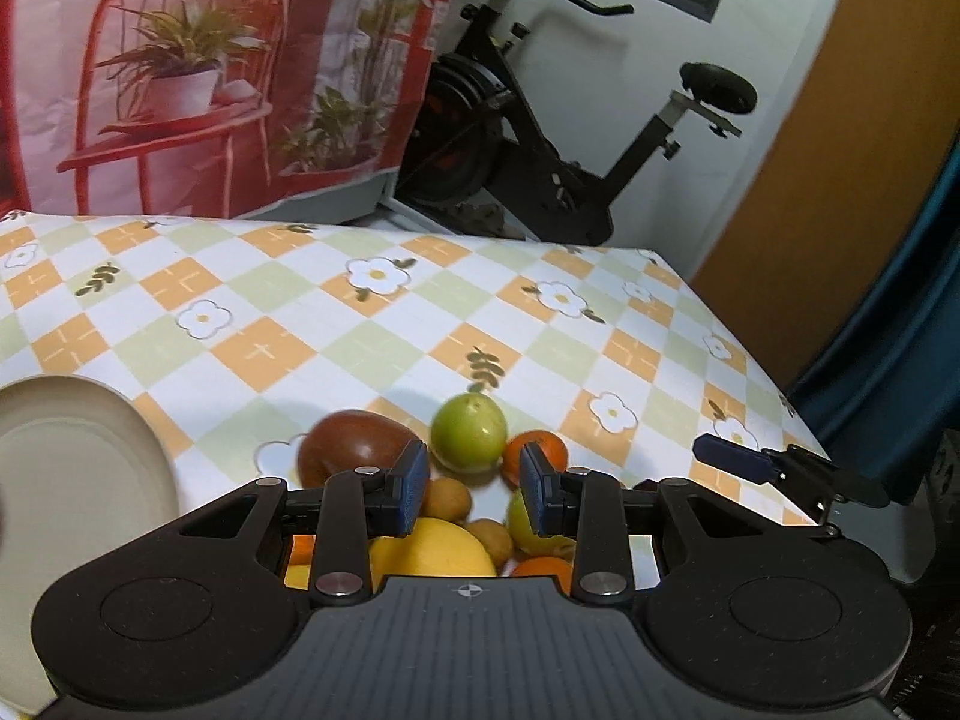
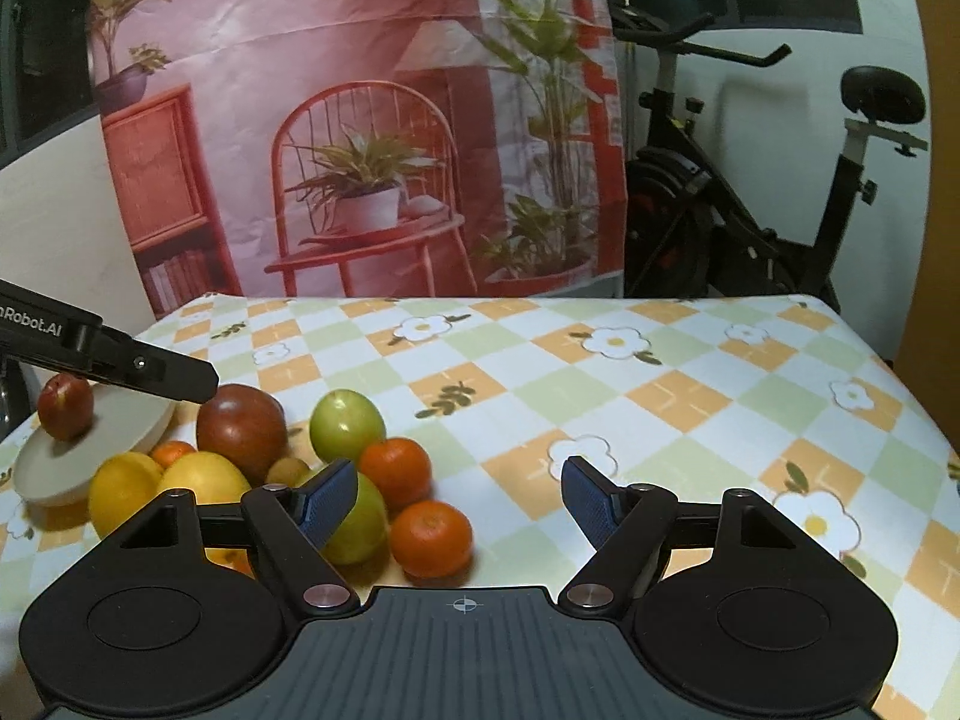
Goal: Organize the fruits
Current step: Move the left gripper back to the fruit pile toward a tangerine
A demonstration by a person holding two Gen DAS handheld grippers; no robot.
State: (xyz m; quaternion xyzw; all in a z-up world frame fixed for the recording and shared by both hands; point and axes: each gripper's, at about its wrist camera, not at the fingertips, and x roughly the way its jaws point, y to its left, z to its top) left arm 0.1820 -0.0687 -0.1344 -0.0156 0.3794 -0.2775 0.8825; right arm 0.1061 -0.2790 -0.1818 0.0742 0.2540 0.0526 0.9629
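A pile of fruit lies on the checked tablecloth: a dark red fruit (image 1: 354,447) (image 2: 242,429), a green one (image 1: 469,432) (image 2: 347,425), oranges (image 1: 540,450) (image 2: 396,471), yellow fruit (image 1: 432,552) (image 2: 204,477) and small brown ones (image 1: 447,498). A red apple (image 2: 66,407) rests on the beige plate (image 2: 90,456) (image 1: 78,468). My left gripper (image 1: 477,492) hovers over the pile, its jaws a narrow gap apart with nothing pinched. My right gripper (image 2: 461,504) is open wide at the pile's right side, above an orange (image 2: 431,537).
The table's right edge (image 1: 798,414) drops off near a dark blue curtain. An exercise bike (image 2: 750,222) and a printed backdrop (image 2: 360,120) stand behind the table. Bare cloth (image 2: 690,408) stretches to the right of the fruit.
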